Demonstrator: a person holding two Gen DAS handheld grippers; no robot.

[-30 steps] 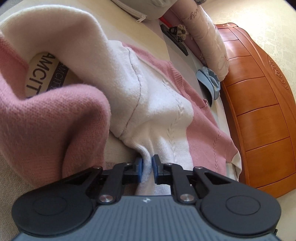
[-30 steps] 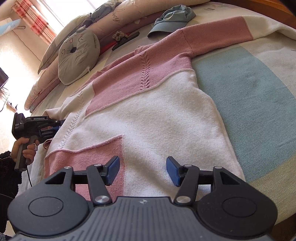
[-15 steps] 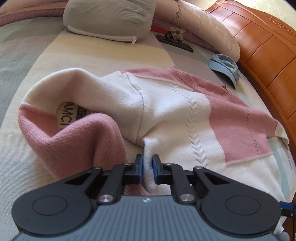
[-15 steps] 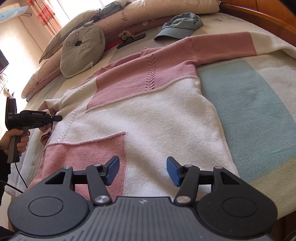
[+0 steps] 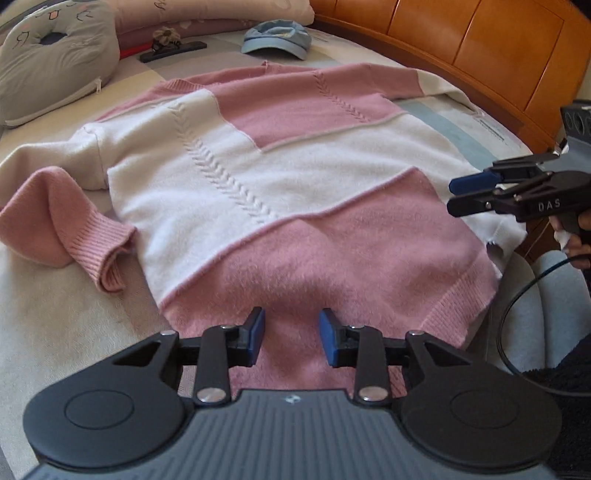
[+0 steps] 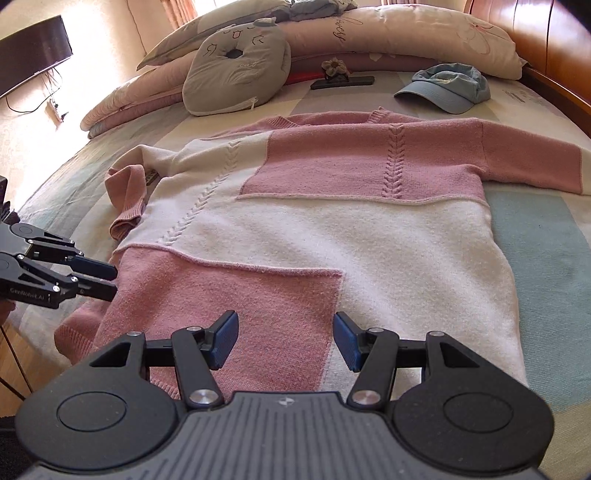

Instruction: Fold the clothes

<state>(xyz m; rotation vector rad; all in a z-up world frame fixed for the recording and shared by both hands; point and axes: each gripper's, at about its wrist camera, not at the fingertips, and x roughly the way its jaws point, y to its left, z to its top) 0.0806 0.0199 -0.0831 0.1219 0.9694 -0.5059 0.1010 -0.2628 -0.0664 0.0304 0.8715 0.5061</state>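
L gripper (image 5: 291,336): jaws opening, narrow gap, nothing pinched; pink hem of the sweater (image 5: 295,177) lies under & just beyond the pads. R gripper (image 6: 284,339): jaws stand medium-wide, empty, hovering over the sweater's lower edge where pink block meets white. In the L view the R gripper shows at the right edge, above the hem's far corner, w/ a black cable looping below it. Sweater is spread flat, front up, on the bed (image 6: 546,258), pink/white blocks w/ cable-knit lines. Its L-side sleeve (image 5: 62,229) is bent back, pink cuff curled beside the body; the other sleeve (image 6: 528,158) stretches out straight twd the wooden bed frame (image 5: 480,48). Beyond the neckline: blue cap (image 6: 447,92), black flat item w/ a fabric flower (image 6: 341,79), grey cat cushion (image 6: 236,70), then long pillows (image 6: 388,33) at the far end.
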